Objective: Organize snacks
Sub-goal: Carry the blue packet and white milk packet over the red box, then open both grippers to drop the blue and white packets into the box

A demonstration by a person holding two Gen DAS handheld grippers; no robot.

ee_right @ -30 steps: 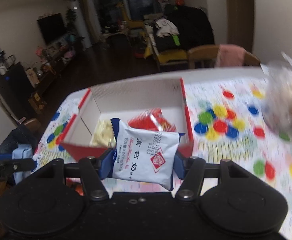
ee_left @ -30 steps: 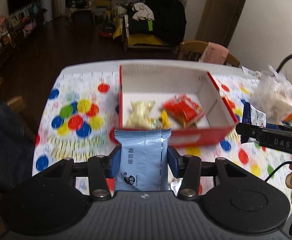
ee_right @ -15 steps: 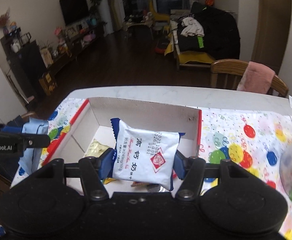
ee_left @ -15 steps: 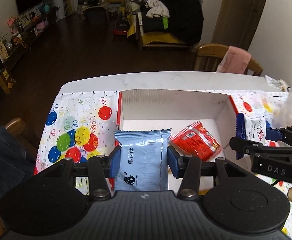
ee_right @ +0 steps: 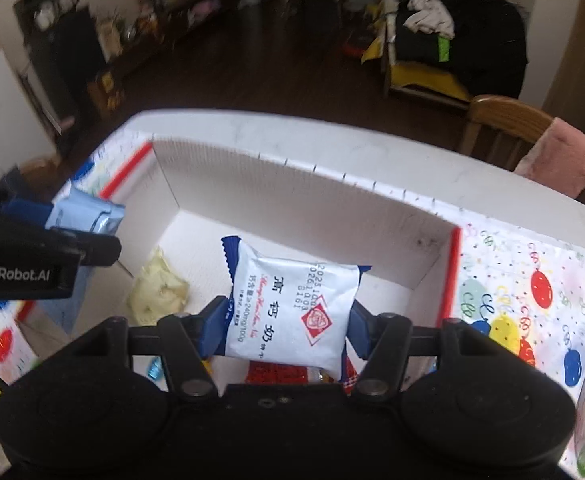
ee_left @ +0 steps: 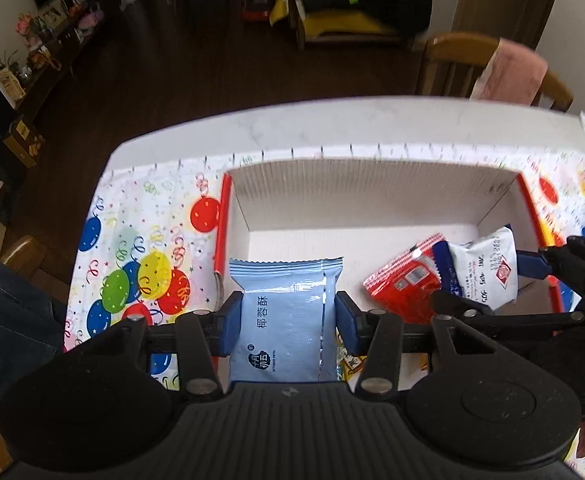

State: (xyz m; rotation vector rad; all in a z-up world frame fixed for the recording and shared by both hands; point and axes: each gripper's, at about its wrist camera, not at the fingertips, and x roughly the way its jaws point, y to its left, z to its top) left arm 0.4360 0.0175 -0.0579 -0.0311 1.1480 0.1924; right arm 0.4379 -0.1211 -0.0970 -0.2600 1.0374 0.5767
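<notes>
Both tongs, each clamping a packet, seemingly above the box (ee_left: 376, 184).

You had an evenly lit white tabletop (ee_left: 332, 128) against a dim, dark room behind, strong fisheye bending and black corners at the edges, motion blur softening both views, and mild glare on the blue packet (ee_left: 284, 320) in your left tongs (ee_left: 284, 316).

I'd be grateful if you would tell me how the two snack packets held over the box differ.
The light blue packet is plain pale blue; the white packet has dark blue ends and a red diamond logo. The blue one sits in the left tongs, the white in the right tongs. Both are gripped, sealed pillow packs.
</notes>
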